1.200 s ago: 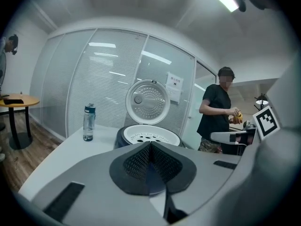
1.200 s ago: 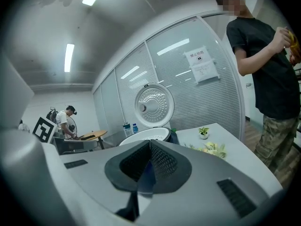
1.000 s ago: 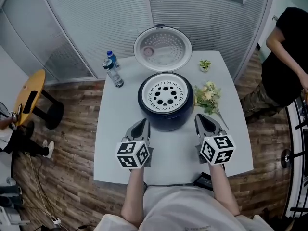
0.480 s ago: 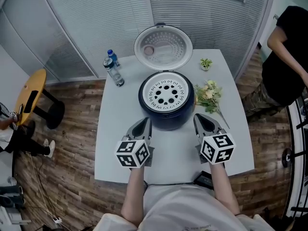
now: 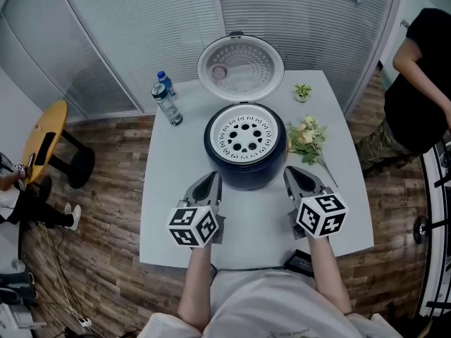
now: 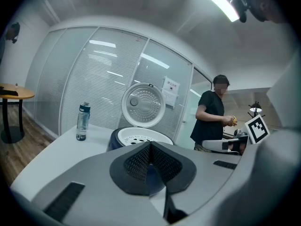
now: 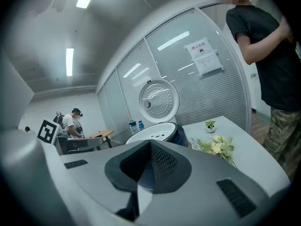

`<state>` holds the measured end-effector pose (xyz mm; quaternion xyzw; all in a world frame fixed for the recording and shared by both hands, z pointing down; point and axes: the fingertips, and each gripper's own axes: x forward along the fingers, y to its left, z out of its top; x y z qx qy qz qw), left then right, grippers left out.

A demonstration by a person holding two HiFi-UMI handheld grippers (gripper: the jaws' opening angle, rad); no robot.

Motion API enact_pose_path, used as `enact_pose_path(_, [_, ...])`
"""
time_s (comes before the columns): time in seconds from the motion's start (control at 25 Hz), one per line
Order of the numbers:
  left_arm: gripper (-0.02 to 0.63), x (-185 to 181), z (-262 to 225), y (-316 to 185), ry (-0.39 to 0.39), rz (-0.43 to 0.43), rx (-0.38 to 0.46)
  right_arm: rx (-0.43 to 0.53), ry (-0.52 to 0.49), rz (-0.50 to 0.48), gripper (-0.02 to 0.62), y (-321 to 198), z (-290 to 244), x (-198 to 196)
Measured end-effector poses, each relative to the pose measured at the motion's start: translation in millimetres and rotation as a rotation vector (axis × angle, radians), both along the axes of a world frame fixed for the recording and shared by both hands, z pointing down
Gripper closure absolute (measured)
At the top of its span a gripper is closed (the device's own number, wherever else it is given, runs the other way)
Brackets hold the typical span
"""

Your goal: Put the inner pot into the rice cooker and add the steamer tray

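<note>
A dark blue rice cooker (image 5: 246, 167) stands in the middle of the white table (image 5: 169, 210), its round lid (image 5: 240, 67) tipped open at the back. A white steamer tray (image 5: 245, 136) with several holes sits in its top; the inner pot is hidden beneath. My left gripper (image 5: 209, 180) is shut and empty, just left of the cooker's front. My right gripper (image 5: 295, 175) is shut and empty too, just right of it. In the left gripper view the cooker (image 6: 115, 139) and tray (image 6: 141, 136) lie ahead of the shut jaws. The right gripper view shows the cooker (image 7: 180, 134) beyond its shut jaws.
A water bottle (image 5: 165, 104) stands at the table's back left. A bunch of flowers (image 5: 306, 141) lies right of the cooker, a small potted plant (image 5: 302, 91) behind it. A person in black (image 5: 419, 83) stands at the right. A wooden stool (image 5: 44, 141) is at the left.
</note>
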<state>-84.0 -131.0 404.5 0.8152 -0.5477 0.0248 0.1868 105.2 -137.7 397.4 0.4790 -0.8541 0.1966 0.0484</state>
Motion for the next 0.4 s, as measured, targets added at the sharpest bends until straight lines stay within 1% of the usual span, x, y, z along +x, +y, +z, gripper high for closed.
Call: enact_pose_path(0.4, [0.595, -4.5, 0.2, 0.7, 0.034, 0.007, 0.001, -0.003, 0.006, -0.021, 0.578, -0.1, -0.6, -9.1])
